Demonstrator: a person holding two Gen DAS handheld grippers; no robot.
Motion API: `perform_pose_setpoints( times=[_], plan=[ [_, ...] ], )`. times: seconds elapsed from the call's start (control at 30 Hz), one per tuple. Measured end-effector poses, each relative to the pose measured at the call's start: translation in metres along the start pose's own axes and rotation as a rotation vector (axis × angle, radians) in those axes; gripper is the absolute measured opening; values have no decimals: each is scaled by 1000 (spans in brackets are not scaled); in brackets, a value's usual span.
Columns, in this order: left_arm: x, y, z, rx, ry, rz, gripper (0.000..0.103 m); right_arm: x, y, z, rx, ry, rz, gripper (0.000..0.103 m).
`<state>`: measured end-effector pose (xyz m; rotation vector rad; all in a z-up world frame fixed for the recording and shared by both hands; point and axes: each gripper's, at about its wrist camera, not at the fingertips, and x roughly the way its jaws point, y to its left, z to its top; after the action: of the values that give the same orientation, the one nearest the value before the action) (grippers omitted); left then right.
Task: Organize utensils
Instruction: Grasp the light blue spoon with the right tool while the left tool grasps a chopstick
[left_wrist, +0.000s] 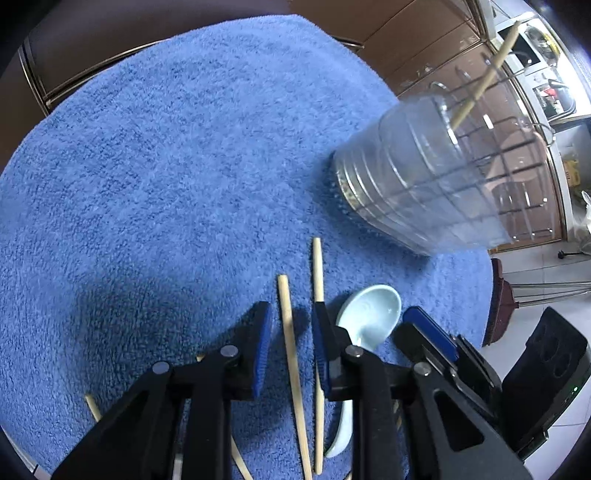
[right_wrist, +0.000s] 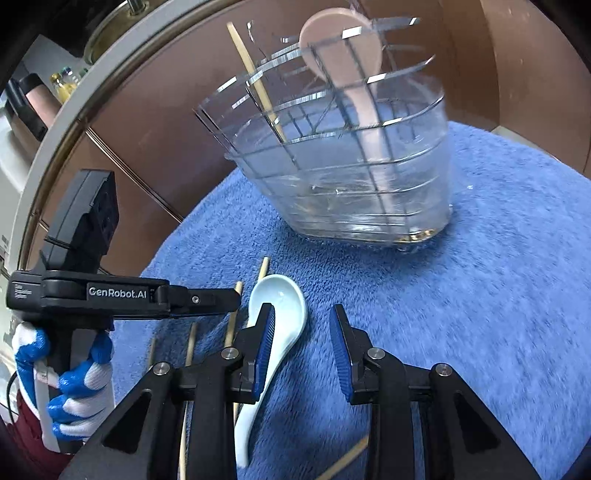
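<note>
where the left gripper (right_wrist: 221, 301) crosses the right wrist view at nine o'clock, white lettering on its black body reads "genrobot.ai"; a smaller label further left on that body is too fine to read. a blue-and-white gloved hand (right_wrist: 70, 384) grips its handle at eight o'clock.

only the right wrist view shows a pink spoon (right_wrist: 354, 74) standing upright in the clear holder (right_wrist: 343, 177) at twelve o'clock, with one chopstick (right_wrist: 255, 81) leaning beside it; from the left wrist camera the holder (left_wrist: 436, 173) sits at two o'clock and the chopstick (left_wrist: 484, 77) shows, while the pink spoon is only a dim shape through the plastic.

the left wrist view shows the left gripper (left_wrist: 291, 350) with its fingers apart, straddling a loose chopstick (left_wrist: 291, 365) on the blue towel (left_wrist: 166, 184), not touching it that i can see. a second chopstick (left_wrist: 317, 273) lies just beyond its right finger. the right gripper's blue pad (left_wrist: 432, 332) pokes in at four o'clock.

the right gripper (right_wrist: 303, 343) is spread wide over the towel (right_wrist: 498, 295), clamped on nothing. the pale blue spoon (right_wrist: 277, 314) lies bowl-up under its left finger; whether they touch i cannot tell. in the left view this spoon (left_wrist: 373, 314) lies at five o'clock.
</note>
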<state>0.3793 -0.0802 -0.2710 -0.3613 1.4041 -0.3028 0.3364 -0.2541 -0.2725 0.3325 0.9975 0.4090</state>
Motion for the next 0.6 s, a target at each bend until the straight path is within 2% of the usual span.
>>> perform_pose_setpoints(
  times=[0.2,0.33,0.47,0.6],
  plan=[
    [9,-12,6,-13,21,12,18,19,6,6,-43,36,4,23],
    [12,-8,14,-26,17,27,10,25,11,8,-75,48,-5,7],
    [5,8,12,-40,3,15,5,21,22,4,-110,30,-29,7],
    [-1,12,4,-41,-32,-12,5,-3,32,-4,-115,-30,-55,7]
  ],
)
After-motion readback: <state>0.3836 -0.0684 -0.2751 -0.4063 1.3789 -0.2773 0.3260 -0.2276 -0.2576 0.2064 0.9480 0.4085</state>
